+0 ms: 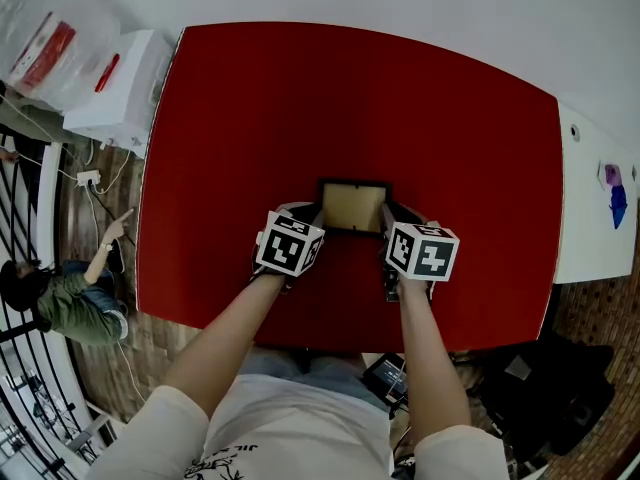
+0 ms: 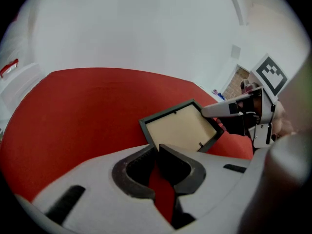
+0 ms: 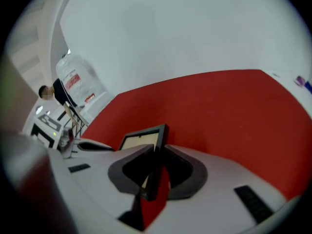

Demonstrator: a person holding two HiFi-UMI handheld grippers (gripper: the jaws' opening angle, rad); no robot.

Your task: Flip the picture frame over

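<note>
from above, the picture frame [image 1: 354, 206] is sitting over the near half of the red table [image 1: 300, 98], backing side up. its long side is running straight across between the left gripper [image 1: 316, 214] and the right gripper [image 1: 388, 216], one at each short end. along the left gripper, the jaws are pinching the frame's near edge. along the right gripper, the jaws are clamping the opposite edge, so i am guessing both hands will be rolling it about that cross line.

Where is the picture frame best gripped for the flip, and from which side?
By its thin dark side rims, one gripper from each side. The picture frame is a thin flat panel, backing up, so only its edges fit between jaws. The right gripper pinches the right rim, the left gripper the left.
</note>
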